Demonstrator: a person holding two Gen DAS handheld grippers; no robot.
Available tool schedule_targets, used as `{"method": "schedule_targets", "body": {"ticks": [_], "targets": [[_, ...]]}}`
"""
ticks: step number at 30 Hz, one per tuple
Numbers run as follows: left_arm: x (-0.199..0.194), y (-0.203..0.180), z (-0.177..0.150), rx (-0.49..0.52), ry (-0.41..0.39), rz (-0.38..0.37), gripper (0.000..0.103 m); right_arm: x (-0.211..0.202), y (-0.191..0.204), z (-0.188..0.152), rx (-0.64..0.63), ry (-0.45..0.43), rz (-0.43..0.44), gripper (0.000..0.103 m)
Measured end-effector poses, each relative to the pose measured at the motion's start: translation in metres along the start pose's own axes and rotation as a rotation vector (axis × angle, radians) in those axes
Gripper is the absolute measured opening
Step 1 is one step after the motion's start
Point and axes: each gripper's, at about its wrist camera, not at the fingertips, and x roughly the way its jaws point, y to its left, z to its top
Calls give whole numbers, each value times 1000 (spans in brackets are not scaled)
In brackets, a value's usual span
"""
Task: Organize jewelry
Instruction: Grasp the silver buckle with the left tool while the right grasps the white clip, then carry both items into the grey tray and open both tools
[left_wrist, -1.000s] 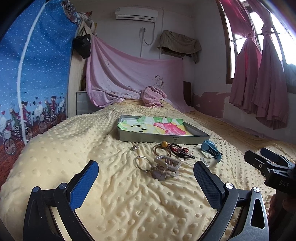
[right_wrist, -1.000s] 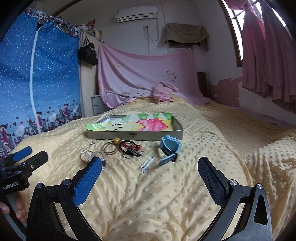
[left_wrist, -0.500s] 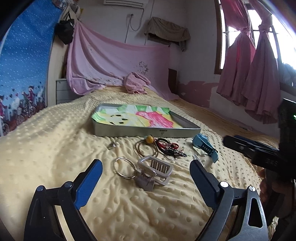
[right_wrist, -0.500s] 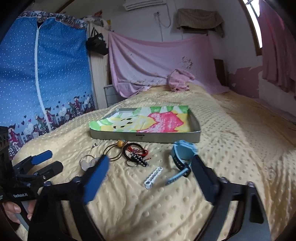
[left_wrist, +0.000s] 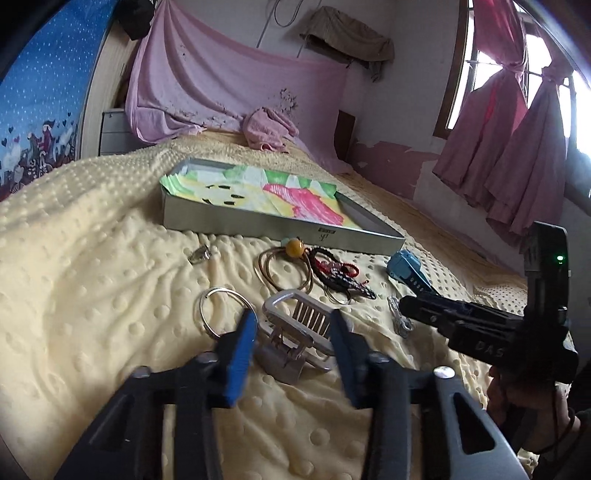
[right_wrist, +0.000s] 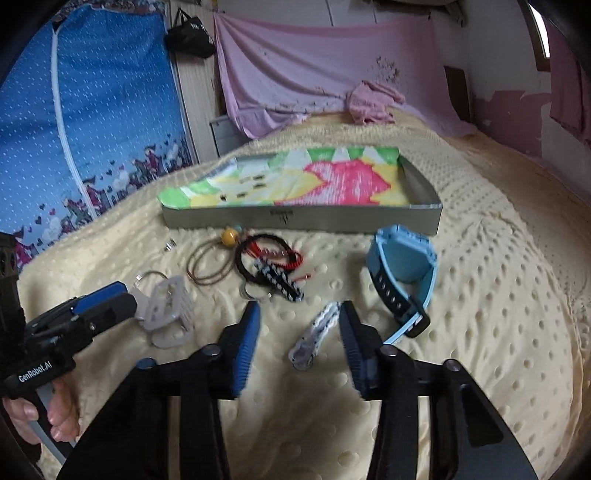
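Jewelry scattered on yellow dotted bed (left_wrist: 92, 295) at tray's (right_wrist: 295, 220) 6 o'clock: grey clip (left_wrist: 295, 328) with ring, framed by spread left tool (left_wrist: 293, 332), no contact seen; white braided bracelet (right_wrist: 314, 332) framed by spread right tool (right_wrist: 299, 325). Blue watch (right_wrist: 402, 269) at 3 o'clock. Fingertips motion-blurred.
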Motion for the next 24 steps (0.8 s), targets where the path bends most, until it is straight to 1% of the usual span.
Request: {"method": "schedule_targets", "body": {"ticks": [1,3,9,11,15,19,24], "targets": [[2,0,-1,1,5,5,23,2,-1,-1,4,16,-6,36],[2,0,-2,-5,8,6,19,9,-2,-3,8,41,-13,36],[6,5,-2,-39,16,12,14,17,-3,-11,18,91,-12,36],[6,7,-3,-51,17,16,12,20,-3,-12,25,100,-7,32],[6,10,-4,-64,21,24,9,23,-6,-14,48,113,12,16],[6,8,-5,-57,25,12,5,23,-8,-18,51,121,27,15],[0,-2,-6,-11,3,1,3,18,-4,-18,44,91,53,14]]}}
